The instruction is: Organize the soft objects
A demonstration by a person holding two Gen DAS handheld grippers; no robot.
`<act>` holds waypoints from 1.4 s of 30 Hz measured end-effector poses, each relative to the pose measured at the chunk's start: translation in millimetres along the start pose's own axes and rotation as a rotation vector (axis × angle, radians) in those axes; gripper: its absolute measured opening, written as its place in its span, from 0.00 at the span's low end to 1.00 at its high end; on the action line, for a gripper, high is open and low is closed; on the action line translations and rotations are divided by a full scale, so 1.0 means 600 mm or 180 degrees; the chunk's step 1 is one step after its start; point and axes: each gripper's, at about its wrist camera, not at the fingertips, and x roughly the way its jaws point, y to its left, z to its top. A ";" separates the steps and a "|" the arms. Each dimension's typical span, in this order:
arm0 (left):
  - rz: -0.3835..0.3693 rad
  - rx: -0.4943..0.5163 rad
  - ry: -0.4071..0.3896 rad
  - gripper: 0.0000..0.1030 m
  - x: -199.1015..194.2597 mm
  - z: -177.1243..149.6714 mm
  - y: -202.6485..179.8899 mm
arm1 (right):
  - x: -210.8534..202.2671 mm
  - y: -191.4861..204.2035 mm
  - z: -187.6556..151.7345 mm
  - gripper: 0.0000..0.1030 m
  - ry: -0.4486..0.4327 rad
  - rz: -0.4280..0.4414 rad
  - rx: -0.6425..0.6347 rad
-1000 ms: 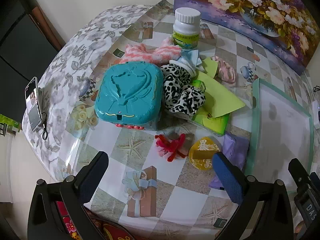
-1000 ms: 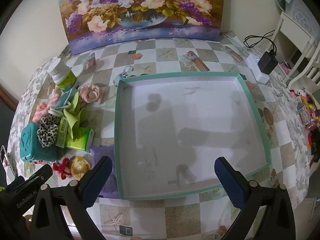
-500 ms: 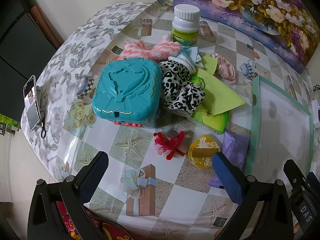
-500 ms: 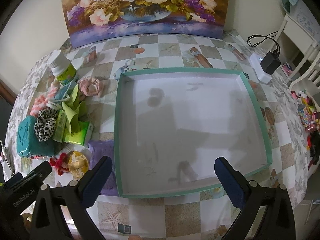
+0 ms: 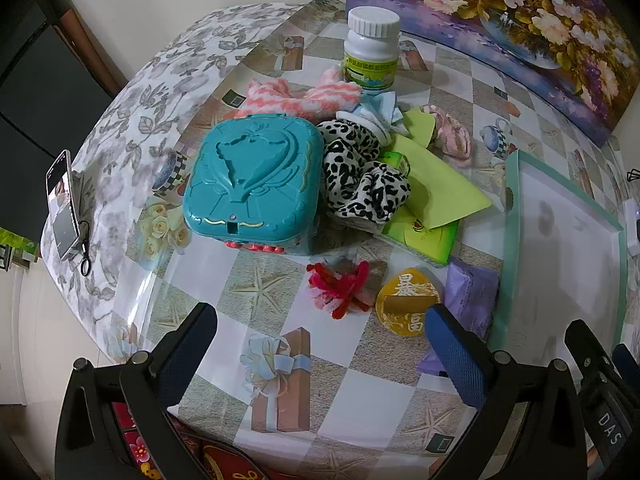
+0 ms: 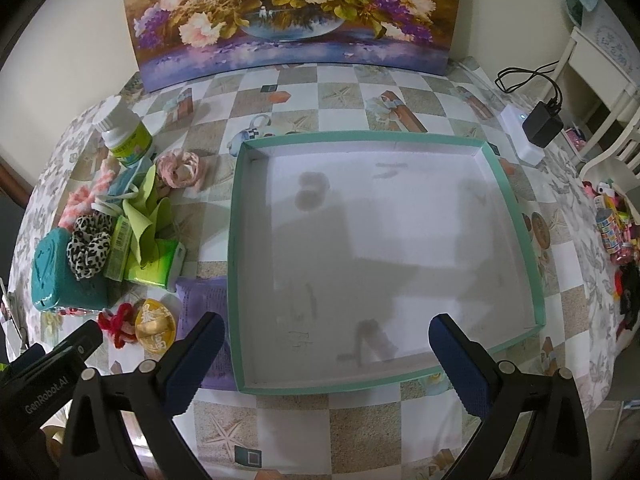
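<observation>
Across the last second the left view has slid slightly closer to the pile at the counter's (image 5: 132,288) left edge. The teal-rimmed tray (image 6: 516,216) sits empty. The leopard scrunchie (image 5: 362,172) leans on the teal case (image 5: 252,180); the red pipe-cleaner tuft (image 5: 340,286) lies nearest. The left hand-held gripper (image 5: 320,344) and right hand-held gripper (image 6: 326,356) hover apart and empty, so sorting has likely not begun.
</observation>
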 end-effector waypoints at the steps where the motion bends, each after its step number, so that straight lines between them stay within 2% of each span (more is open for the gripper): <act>1: 0.0000 -0.0003 0.0001 1.00 0.000 0.000 0.000 | 0.000 0.000 0.000 1.00 0.0000 0.0000 0.0000; 11: -0.0023 -0.0016 0.0014 1.00 0.002 0.000 -0.003 | 0.004 0.003 -0.002 1.00 0.0008 -0.0013 -0.0020; 14: -0.0135 -0.0086 0.0044 1.00 0.004 0.006 0.008 | 0.005 0.005 -0.002 1.00 0.0018 -0.0004 -0.0040; 18: -0.0193 -0.0388 0.0006 1.00 0.010 0.017 0.049 | 0.005 0.019 -0.001 1.00 0.0030 0.0292 -0.0122; 23: -0.0292 -0.0692 0.0099 1.00 0.037 0.026 0.092 | 0.011 0.083 -0.011 1.00 0.0016 0.0618 -0.0515; 26: -0.0243 -0.0705 0.0151 1.00 0.053 0.026 0.097 | 0.025 0.122 -0.022 1.00 0.0047 0.0612 -0.0772; 29: -0.0341 -0.0668 0.0283 1.00 0.073 0.028 0.090 | 0.040 0.141 -0.028 1.00 0.0086 0.0599 -0.0936; 34: -0.0439 -0.0511 0.0394 1.00 0.095 0.031 0.061 | 0.060 0.154 -0.031 0.89 0.0185 0.0725 -0.1002; 37: -0.0536 -0.0541 0.0485 0.99 0.107 0.032 0.049 | 0.066 0.152 -0.032 0.83 0.0235 0.0816 -0.0954; 42: -0.0601 -0.0589 0.0510 0.86 0.121 0.041 0.048 | 0.070 0.155 -0.031 0.74 0.0258 0.0899 -0.0961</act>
